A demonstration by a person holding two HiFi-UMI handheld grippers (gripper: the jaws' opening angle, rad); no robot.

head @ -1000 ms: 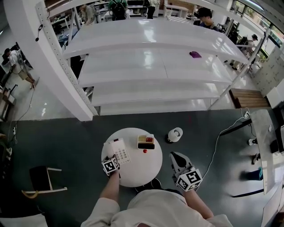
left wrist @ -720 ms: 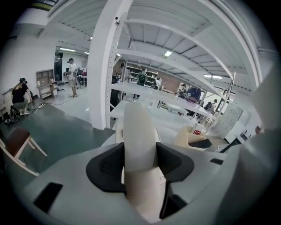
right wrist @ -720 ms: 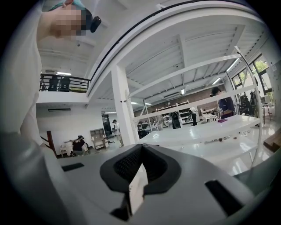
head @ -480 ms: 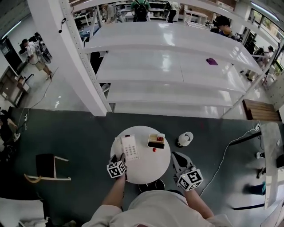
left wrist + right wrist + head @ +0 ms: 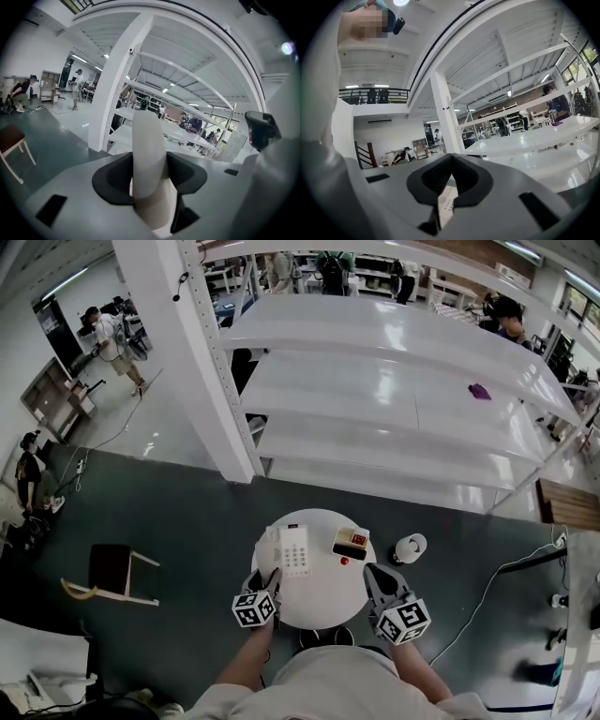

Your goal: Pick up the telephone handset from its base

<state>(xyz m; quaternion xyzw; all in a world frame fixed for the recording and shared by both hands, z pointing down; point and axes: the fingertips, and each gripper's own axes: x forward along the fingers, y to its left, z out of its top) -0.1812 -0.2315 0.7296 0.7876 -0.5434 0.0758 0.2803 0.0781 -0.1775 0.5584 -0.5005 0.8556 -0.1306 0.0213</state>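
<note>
L gripper [image 5: 266,579] sits lower centre of the head view, jaws set fairly wide & clamped on the white handset [image 5: 148,154]. Handset stands upright btwn the black pads, filling mid-frame of the left gripper view. In the head view it runs along the left edge of the telephone base [image 5: 297,554] on the round white table [image 5: 319,618]; can't tell if it's clear of the cradle. R gripper [image 5: 377,579] is lower right, just off the table's edge, jaw tips together w/ nothing in them
</note>
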